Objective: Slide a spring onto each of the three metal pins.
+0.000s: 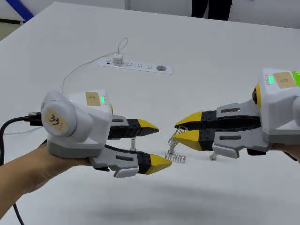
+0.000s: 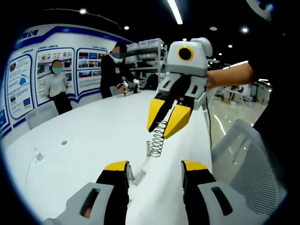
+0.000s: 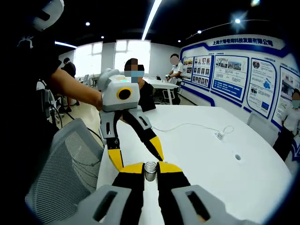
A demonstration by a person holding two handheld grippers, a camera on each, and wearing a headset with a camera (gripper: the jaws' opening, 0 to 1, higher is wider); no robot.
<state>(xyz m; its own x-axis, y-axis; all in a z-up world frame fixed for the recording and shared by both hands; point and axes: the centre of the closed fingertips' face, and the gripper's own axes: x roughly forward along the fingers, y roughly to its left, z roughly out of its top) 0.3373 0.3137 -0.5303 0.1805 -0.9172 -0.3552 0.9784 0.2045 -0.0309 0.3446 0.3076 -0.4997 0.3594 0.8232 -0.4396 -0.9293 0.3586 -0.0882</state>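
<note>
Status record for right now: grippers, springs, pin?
left gripper: open, empty
right gripper: shut on top of held spring
held spring: hangs down, lower end beside pin
pin: upright, bare
loose spring: lying on table, between the grippers

Spring shiny metal wire; pin grey metal; table smooth matt white.

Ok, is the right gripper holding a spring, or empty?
Holding: the right gripper is shut on a spring, its coil pinched between the yellow tips.
</note>
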